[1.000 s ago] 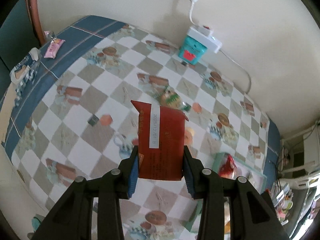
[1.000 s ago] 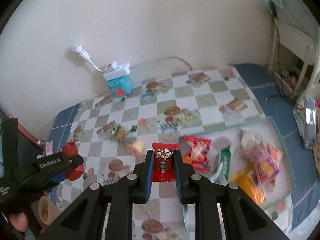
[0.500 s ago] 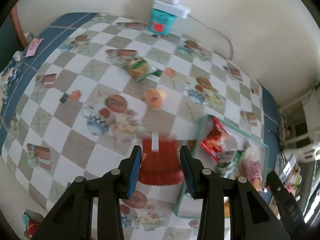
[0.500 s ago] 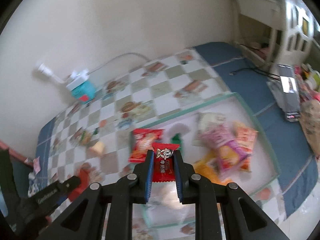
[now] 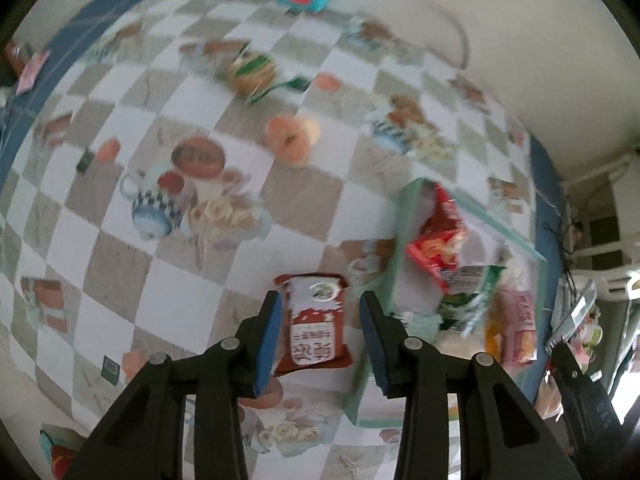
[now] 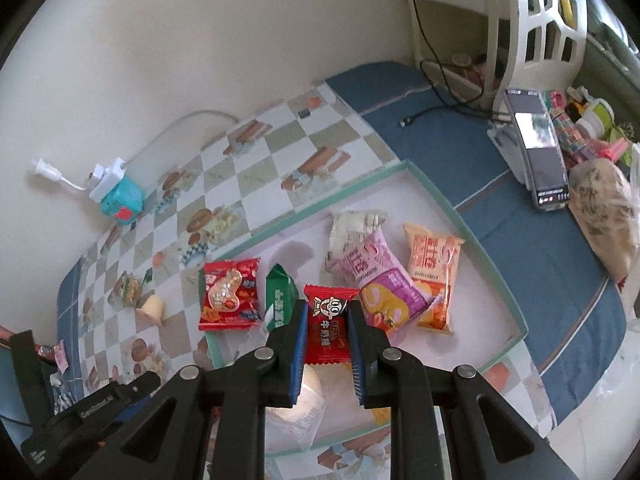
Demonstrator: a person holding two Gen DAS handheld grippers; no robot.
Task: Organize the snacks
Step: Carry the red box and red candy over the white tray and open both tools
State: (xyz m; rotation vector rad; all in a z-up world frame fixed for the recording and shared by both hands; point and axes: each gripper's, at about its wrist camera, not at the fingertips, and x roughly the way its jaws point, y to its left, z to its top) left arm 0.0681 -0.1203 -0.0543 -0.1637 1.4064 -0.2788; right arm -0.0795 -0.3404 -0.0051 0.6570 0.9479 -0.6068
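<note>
Jaws of the left gripper [image 5: 320, 334] stand wide: the brown-red and white foil snack packet [image 5: 314, 326] sits between the blue pads, against the left pad with a clear gap to the right pad; whether it lies on the checked tabletop [image 5: 160, 240] or hangs free cannot be told from the blurred left wrist view. Packet is just left of the shallow tray with a mint-green rim [image 5: 400, 248].

Jaws of the right gripper [image 6: 327, 334] are narrow and clamped on a small red candy wrapper with a cartoon face [image 6: 326, 326], held above the tray [image 6: 460, 220].

Tray contents, right wrist view:
- red packet with a clear window [image 6: 229, 295], at the left end
- green foil packet [image 6: 280, 296], just beside the red one
- cream crinkled packet [image 6: 352, 228], farther back
- pink and purple packet [image 6: 380, 280], overlapping the cream one
- orange packet [image 6: 432, 276], partly under the pink one

Loose on the tabletop outside the tray: a burger-shaped wrapped sweet [image 5: 254, 74] and a pale orange round snack [image 5: 290, 138]. A teal box with a white power strip on it [image 6: 120, 196] stands at the wall
</note>
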